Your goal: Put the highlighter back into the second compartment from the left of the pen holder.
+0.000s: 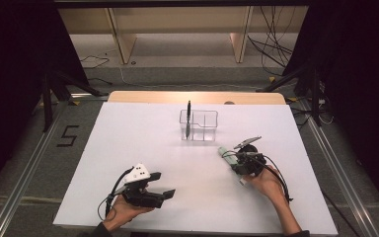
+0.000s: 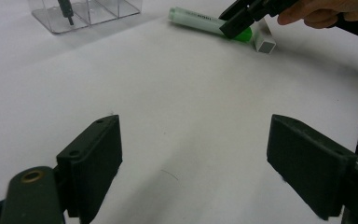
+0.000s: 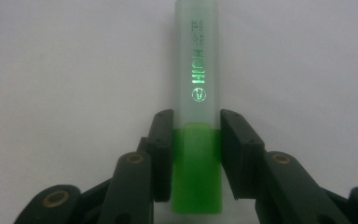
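The green highlighter (image 3: 197,116) lies flat on the white desk (image 1: 143,143), right of centre and closer to the near edge than the far one. The right tongs (image 3: 196,154) have its bright green end between their pads, closed against both sides; whether it is lifted clear of the desk is hard to tell. Its long axis runs straight out from those tongs, pale cap end leading, aimed roughly towards the clear organiser (image 1: 199,125) that stands nearer the far edge with a dark pen (image 1: 188,118) upright in its left compartment. A small white block (image 2: 264,41) lies just beside the highlighter's green end. The left tongs (image 2: 193,161) sit near the front edge, wide apart and empty, well away from the highlighter. Bare desk lies open between highlighter and organiser.
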`<state>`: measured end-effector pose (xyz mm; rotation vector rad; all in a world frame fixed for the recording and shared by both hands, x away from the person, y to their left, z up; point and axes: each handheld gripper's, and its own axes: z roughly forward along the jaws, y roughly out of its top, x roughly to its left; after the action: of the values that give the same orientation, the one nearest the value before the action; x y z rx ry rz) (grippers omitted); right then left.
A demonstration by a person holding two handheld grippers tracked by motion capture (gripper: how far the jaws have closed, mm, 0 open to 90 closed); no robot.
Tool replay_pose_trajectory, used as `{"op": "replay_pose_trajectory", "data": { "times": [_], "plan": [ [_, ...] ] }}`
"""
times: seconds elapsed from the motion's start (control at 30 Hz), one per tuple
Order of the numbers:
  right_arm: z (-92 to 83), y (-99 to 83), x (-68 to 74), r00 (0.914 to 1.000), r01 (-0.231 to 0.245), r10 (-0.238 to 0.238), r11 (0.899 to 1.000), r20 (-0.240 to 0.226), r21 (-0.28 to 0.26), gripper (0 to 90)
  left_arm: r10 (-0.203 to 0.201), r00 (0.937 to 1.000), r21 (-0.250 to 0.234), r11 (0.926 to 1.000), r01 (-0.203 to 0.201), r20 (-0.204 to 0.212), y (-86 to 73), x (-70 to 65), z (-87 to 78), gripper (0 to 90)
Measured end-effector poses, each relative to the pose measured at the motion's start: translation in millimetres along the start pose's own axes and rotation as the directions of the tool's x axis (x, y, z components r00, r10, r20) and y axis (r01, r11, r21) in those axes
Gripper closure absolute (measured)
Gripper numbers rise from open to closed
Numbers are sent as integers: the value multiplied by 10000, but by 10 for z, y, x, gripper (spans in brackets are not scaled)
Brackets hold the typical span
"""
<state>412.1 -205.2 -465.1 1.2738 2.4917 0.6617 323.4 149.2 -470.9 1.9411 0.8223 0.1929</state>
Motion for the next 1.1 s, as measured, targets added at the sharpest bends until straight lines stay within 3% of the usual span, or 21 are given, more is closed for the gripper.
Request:
{"op": "replay_pose_trajectory", "data": {
  "times": [0.13,0.17,0.27,0.43,0.6,0.77,0.87,0.93,1.1],
  "plan": [
    [-73,29,47,9994,298,-287,9972,173,-693,675,5,10000,-4,10000,-5,-7,0,-1,-1,180],
    [-128,43,66,9994,346,-337,9936,103,-1078,675,6,10000,1,10000,-6,-8,0,-2,-1,180],
    [-187,59,93,9995,315,-314,9896,31,-1404,675,7,10000,5,10000,-7,-20,0,-3,0,180],
    [-302,96,198,9979,408,-510,9740,-399,-2229,676,-101,9999,-28,9999,101,-113,1,2,-3,179],
    [-328,94,251,9968,431,-584,9675,-546,-2490,675,-111,9998,-85,9999,110,-155,3,3,-10,180],
    [-368,54,398,9926,774,-1013,9520,-665,-2961,676,-264,9994,-110,9996,261,-226,14,2,-6,179],
    [-379,31,459,9903,916,-1192,9467,-717,-3087,675,-686,9976,-285,9972,684,-71,35,14,-1,179],
    [-387,7,524,9885,970,-1290,9412,-788,-3237,676,-1233,9920,-426,9913,1244,260,53,0,10,180],
    [-422,-82,684,9837,1109,-1551,9211,-905,-3733,675,-1574,9853,-615,9850,1614,661,139,-96,61,180]
  ]
}}
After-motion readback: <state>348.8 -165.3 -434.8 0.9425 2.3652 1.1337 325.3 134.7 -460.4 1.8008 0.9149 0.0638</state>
